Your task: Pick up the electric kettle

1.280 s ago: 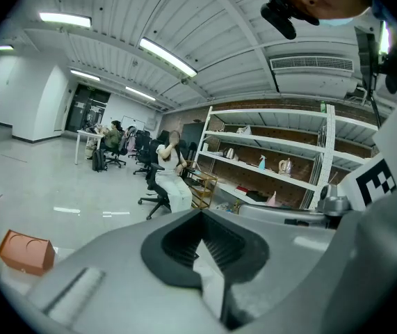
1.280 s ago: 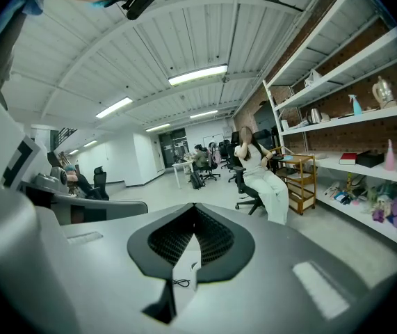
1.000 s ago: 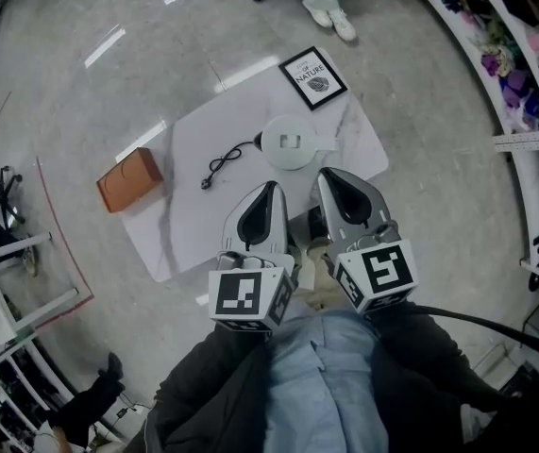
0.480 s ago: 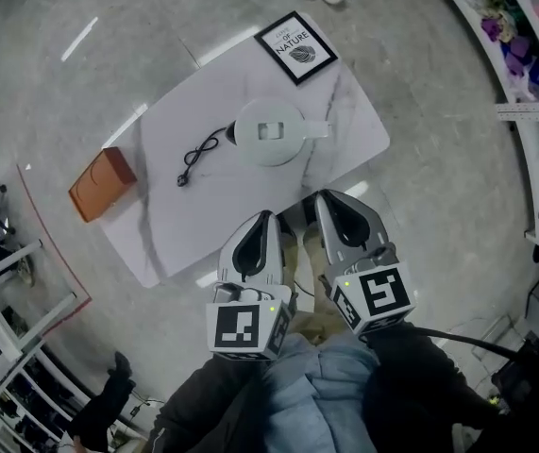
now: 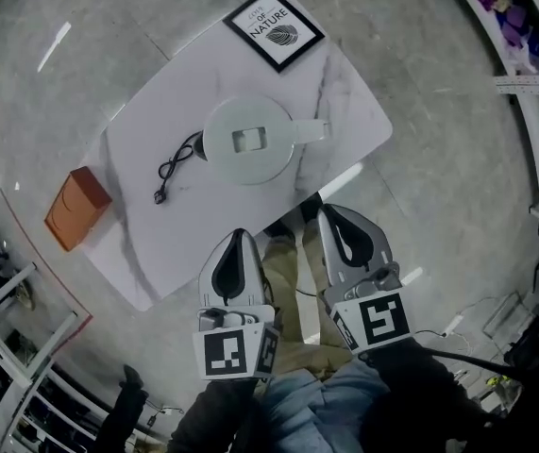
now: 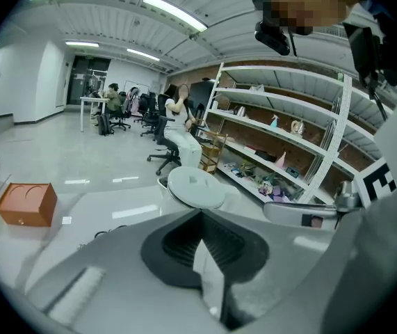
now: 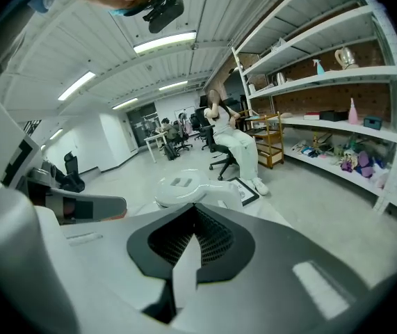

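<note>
The white electric kettle point(image 5: 247, 142) stands in the middle of the white marble table point(image 5: 345, 92), its handle point(image 5: 311, 130) pointing right. Its black cord point(image 5: 176, 166) lies on the table to its left. The left gripper point(image 5: 236, 251) and the right gripper point(image 5: 343, 226) hang side by side short of the table's near edge, over the person's legs. Both are shut and empty, and both point toward the kettle. The kettle's lid point(image 6: 195, 186) shows just past the left gripper point(image 6: 199, 216). The kettle point(image 7: 184, 190) also rises beyond the right gripper point(image 7: 195, 211).
A black-framed picture point(image 5: 274, 26) lies on the table's far end. An orange box point(image 5: 76, 208) sits by the table's left end. Shelving point(image 5: 533, 83) lines the right side. Metal racks point(image 5: 5, 347) stand at the lower left. People sit on office chairs point(image 6: 174, 134) in the distance.
The head view has drawn closer to the table, so the kettle looks larger. Both grippers have slid lower in that view, still shut and side by side.
</note>
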